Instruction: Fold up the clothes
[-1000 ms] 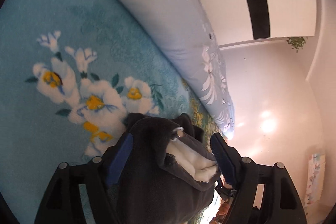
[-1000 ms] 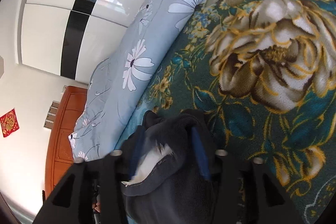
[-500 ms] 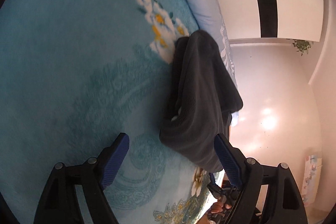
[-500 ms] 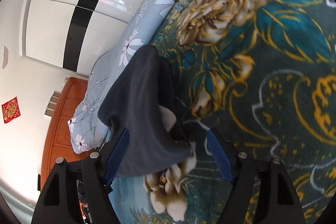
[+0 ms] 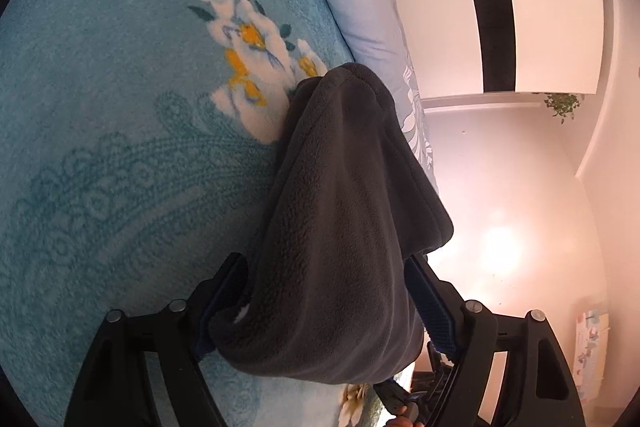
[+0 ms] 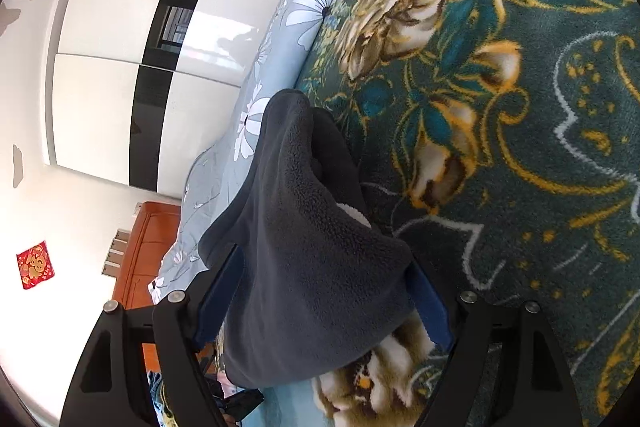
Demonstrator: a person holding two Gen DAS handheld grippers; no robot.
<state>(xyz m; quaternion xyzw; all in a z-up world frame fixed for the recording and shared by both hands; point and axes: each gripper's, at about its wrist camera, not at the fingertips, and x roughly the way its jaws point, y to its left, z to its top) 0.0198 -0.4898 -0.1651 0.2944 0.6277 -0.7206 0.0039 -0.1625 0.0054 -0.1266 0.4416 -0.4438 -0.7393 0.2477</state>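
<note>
- Left wrist view: we find the dark grey fleece garment lying draped on the light blue floral plush blanket, its near end between the fingers of the left gripper. A second ago it was bunched high in the jaws with white lining showing; half a second ago it lay clear ahead of them.
- Left jaws are closing around the fleece; we cannot tell whether the pads press it.
- Right wrist view: the same garment sits between the fingers of the right gripper, over the dark teal floral blanket; these jaws are opening, spread wide.
- We judge a fold just laid down, both grippers re-approaching for the next one.
</note>
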